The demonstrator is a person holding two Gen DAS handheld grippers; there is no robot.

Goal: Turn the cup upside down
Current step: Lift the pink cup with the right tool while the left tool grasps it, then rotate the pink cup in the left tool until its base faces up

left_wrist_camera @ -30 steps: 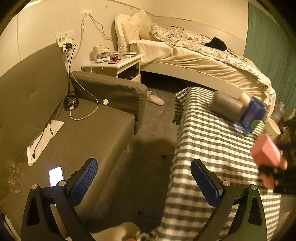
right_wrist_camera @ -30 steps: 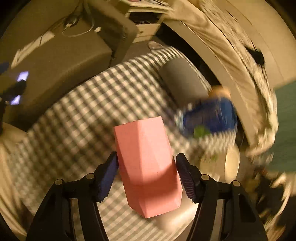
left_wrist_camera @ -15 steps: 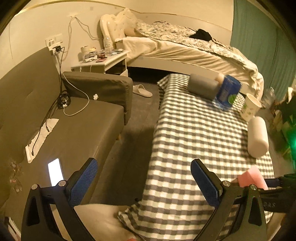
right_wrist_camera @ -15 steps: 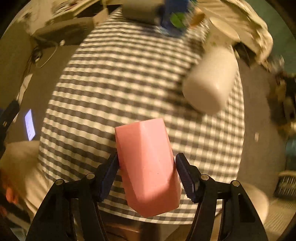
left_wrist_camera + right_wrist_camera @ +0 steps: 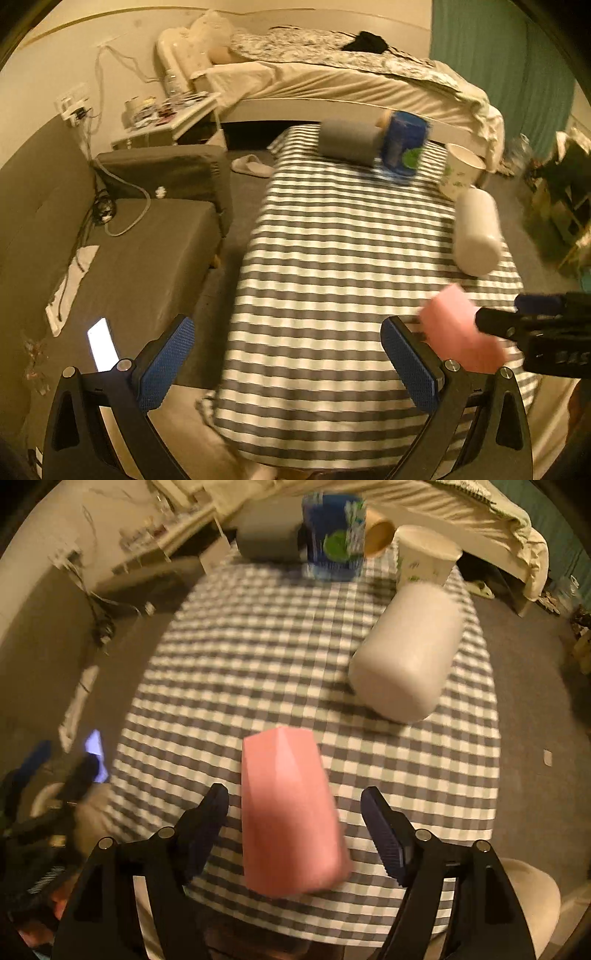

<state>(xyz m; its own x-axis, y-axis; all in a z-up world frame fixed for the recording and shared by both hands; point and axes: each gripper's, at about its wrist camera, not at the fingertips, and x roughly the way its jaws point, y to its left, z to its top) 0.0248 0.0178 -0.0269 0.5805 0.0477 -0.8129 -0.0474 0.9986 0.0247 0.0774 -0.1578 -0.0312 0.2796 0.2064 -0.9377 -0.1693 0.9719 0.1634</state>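
A pink faceted cup (image 5: 288,812) stands near the front edge of the checked table (image 5: 258,657), its closed base up. My right gripper (image 5: 295,819) is open around it, with a gap on each side of the cup. In the left wrist view the cup (image 5: 456,328) is blurred at the right, with the right gripper's black body beside it. My left gripper (image 5: 288,362) is open and empty, above the table's front left corner.
A white cylinder (image 5: 410,653) lies on the table's right. A grey roll (image 5: 266,535), a blue pack (image 5: 332,535) and a white paper cup (image 5: 424,557) stand at the far end. A grey sofa (image 5: 129,258) with a lit phone (image 5: 101,343) is at the left.
My right gripper has opened; its fingers now stand apart from the pink cup, which rests on the table. The left gripper has shifted right over the table.
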